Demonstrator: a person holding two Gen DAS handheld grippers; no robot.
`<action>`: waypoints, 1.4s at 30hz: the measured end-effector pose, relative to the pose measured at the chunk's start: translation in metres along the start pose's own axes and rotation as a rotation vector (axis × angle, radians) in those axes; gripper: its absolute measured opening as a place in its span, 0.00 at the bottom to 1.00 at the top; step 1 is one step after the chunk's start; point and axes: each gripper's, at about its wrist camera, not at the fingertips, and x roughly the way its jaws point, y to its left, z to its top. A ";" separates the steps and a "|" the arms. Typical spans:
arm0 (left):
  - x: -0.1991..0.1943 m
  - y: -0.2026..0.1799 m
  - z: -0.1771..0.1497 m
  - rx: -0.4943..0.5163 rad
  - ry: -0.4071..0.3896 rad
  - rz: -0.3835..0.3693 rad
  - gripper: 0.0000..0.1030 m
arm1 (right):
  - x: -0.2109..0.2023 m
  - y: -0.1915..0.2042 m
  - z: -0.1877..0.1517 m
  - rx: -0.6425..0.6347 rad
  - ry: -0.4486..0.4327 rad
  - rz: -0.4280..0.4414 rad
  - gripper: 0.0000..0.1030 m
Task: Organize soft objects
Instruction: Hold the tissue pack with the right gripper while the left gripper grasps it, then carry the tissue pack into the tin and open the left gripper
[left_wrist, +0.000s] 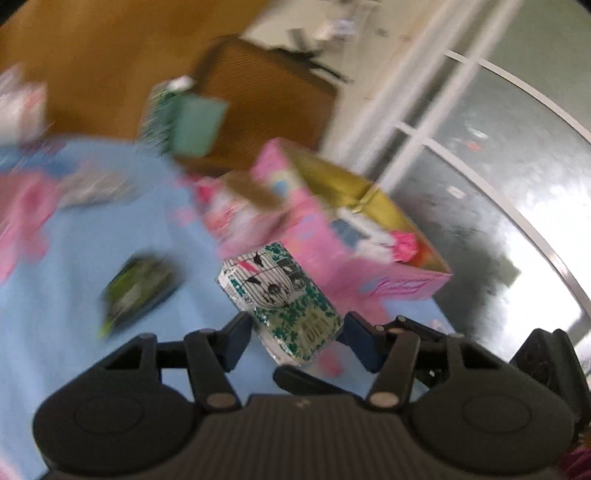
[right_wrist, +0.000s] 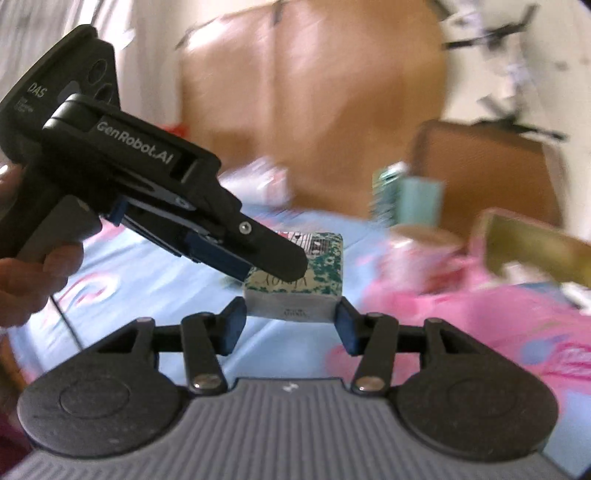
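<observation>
Green-print packet (right_wrist: 295, 291) pinched betw. right hand-held gripper (right_wrist: 290, 325) pads; left hand-held gripper (left_wrist: 295, 341) prob. clamps it too.

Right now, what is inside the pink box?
In the pink box, blurred white and pink soft items show beside its gold inner wall. Anything deeper is hidden by the box's wall.

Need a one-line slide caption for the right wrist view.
Right gripper clamps a green-patterned tissue pack while the left gripper grips its far end above the blue sheet.
</observation>
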 end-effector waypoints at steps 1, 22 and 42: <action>0.009 -0.010 0.009 0.035 0.000 -0.012 0.55 | -0.004 -0.010 0.003 0.015 -0.021 -0.037 0.53; 0.122 -0.053 0.071 0.150 -0.027 -0.021 0.74 | 0.069 -0.159 0.026 0.262 0.010 -0.370 0.65; -0.066 0.119 -0.018 -0.171 -0.217 0.365 0.76 | 0.057 -0.055 0.043 0.198 -0.059 -0.037 0.58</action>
